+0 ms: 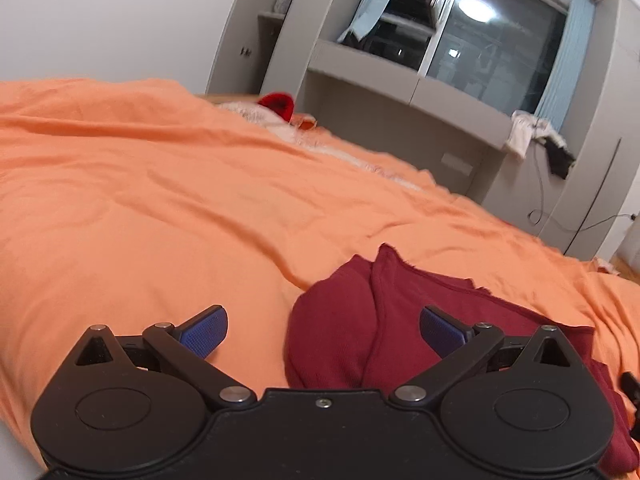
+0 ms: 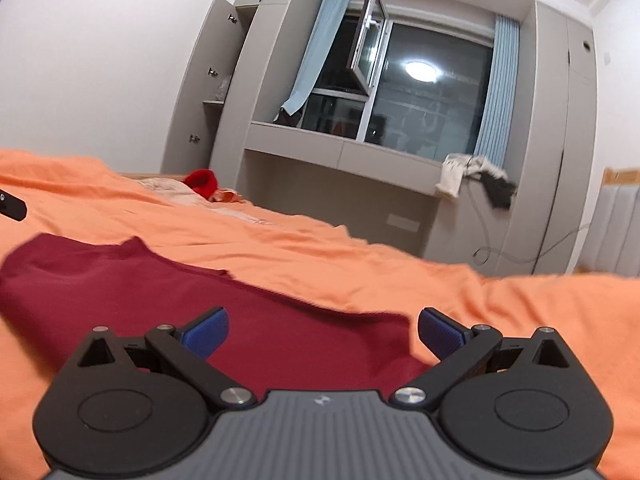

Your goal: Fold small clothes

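Note:
A dark red garment [image 1: 360,320] lies on the orange bedspread [image 1: 140,200], its left part folded over into a rounded lump. My left gripper [image 1: 323,332] is open and empty, low over the garment's left edge, its right pad over the cloth. In the right wrist view the same garment [image 2: 160,292] lies flat and spread out on the bedspread [image 2: 520,312]. My right gripper [image 2: 323,332] is open and empty, just above the garment's near right part. The tip of the other gripper [image 2: 12,204] shows at the far left.
A red item [image 2: 202,182] and pale cloth lie at the far end of the bed. Beyond the bed stand a grey window bench with cloths [image 2: 476,178] hanging off it, a grey wardrobe [image 2: 224,92] with an open door, and loose cables [image 2: 520,248].

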Action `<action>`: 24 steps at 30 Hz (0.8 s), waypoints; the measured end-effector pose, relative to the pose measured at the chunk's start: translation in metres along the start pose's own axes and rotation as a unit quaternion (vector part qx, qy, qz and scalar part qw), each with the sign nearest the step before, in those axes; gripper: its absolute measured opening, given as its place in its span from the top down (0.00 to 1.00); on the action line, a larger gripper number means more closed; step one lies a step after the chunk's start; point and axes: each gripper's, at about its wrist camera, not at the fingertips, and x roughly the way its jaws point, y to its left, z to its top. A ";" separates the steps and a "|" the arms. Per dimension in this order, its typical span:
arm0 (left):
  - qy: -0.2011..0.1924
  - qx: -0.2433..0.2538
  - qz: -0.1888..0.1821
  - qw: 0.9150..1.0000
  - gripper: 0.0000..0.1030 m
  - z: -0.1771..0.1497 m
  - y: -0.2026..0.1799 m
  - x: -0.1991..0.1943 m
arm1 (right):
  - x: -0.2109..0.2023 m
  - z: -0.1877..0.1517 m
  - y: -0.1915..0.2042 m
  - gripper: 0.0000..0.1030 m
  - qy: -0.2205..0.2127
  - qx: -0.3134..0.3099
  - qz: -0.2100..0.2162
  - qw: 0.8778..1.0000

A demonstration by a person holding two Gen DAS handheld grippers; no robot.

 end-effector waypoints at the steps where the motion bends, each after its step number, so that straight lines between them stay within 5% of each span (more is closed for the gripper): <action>1: -0.013 -0.001 -0.005 1.000 0.01 -0.004 0.002 -0.008 | -0.003 -0.001 0.002 0.00 0.003 0.009 0.005 1.000; 6: -0.031 0.002 -0.036 0.999 0.01 -0.022 0.003 -0.035 | -0.015 -0.009 0.012 0.00 0.007 0.028 0.037 0.999; 17: 0.054 0.023 -0.121 0.991 0.01 -0.069 -0.018 -0.036 | -0.007 -0.036 0.050 0.00 0.046 -0.028 0.043 0.998; 24: 0.075 0.050 -0.144 0.985 0.01 -0.081 -0.032 -0.028 | -0.012 -0.049 0.067 0.00 0.013 -0.057 0.010 0.998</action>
